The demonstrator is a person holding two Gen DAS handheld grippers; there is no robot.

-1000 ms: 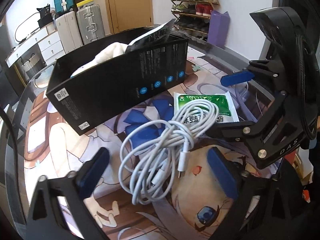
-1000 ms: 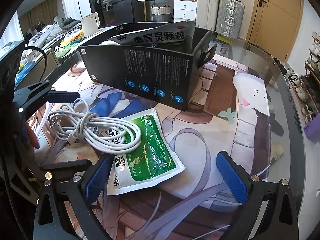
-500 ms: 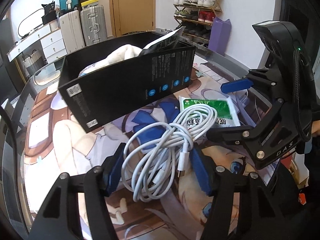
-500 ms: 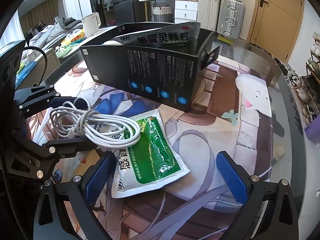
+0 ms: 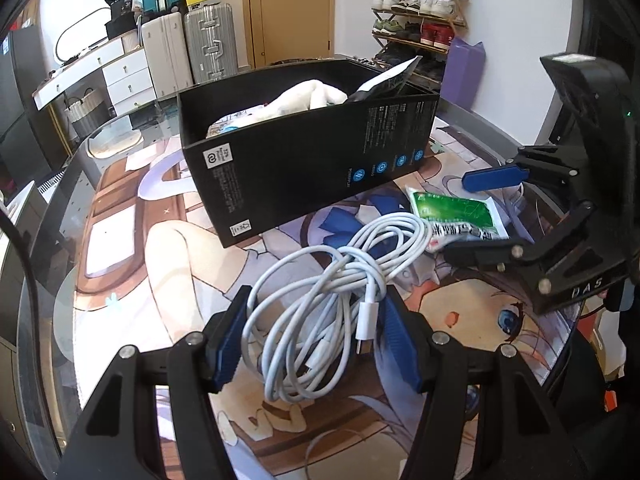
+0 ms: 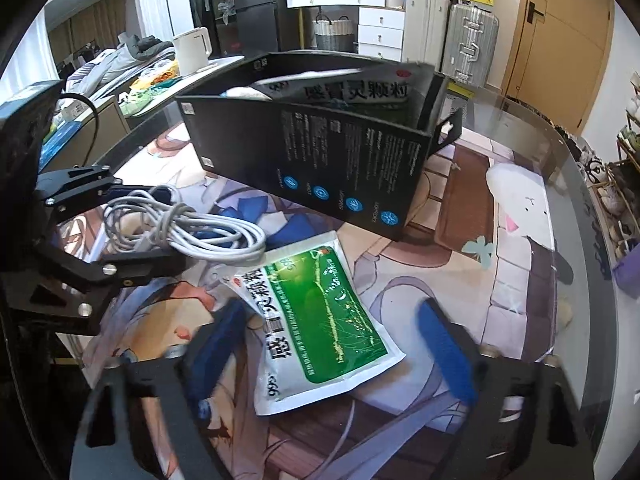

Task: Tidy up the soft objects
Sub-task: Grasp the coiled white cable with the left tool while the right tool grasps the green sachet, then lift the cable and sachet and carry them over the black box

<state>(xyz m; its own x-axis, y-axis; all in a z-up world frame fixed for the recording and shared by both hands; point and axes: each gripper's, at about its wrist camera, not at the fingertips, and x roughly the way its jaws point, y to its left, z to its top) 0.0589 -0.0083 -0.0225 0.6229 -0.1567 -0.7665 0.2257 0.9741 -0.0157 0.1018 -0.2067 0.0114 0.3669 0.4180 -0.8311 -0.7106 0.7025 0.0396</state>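
My left gripper (image 5: 314,336) is shut on a coiled white cable (image 5: 336,288) and holds it just above the printed mat; it also shows in the right wrist view (image 6: 180,224). A green and white sachet (image 6: 320,320) lies flat on the mat between the blue fingers of my right gripper (image 6: 340,344), which is open around it. The sachet also shows in the left wrist view (image 5: 456,216). A black box (image 5: 304,168) stands behind, holding a white soft item (image 5: 304,98) and another sachet (image 6: 352,88).
The printed mat (image 6: 500,240) covers a glass table whose rounded edge (image 6: 580,184) runs on the right. Suitcases (image 5: 200,40), a shoe rack (image 5: 420,16) and a white dresser (image 5: 100,68) stand beyond the table.
My left gripper closed on the cable and lifted it off the sachet. My right gripper moved forward, its fingers now on both sides of the sachet.
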